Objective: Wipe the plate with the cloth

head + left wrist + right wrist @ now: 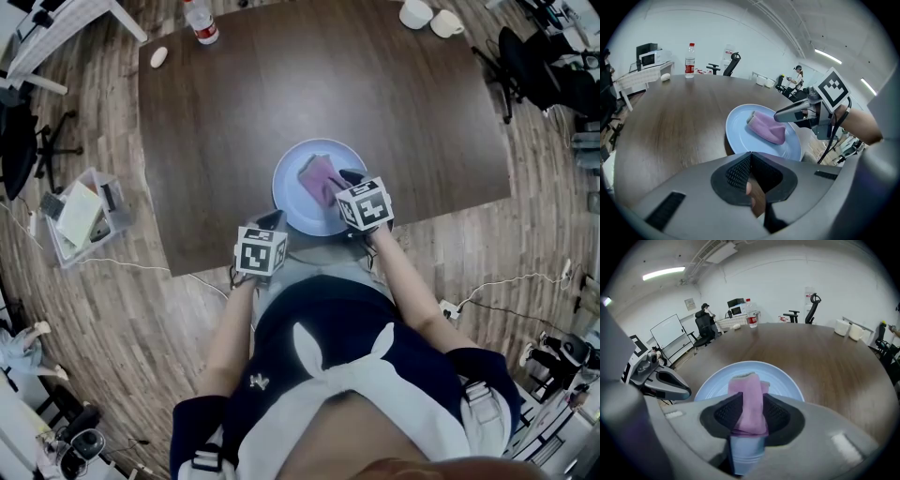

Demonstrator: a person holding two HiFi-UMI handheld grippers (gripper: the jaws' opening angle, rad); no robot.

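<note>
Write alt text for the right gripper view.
A folded pink cloth lies on a pale blue plate, between the jaws of the right tool. The plate sits on a dark wooden table; the left tool shows at left.

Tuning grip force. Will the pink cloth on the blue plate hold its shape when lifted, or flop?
Likely floppy: the pink cloth lies folded and rumpled, with soft rounded edges. Probably light, since its folds stand bunched rather than pressed flat. Pushed, it may slide on the blue plate, which looks smooth.
</note>
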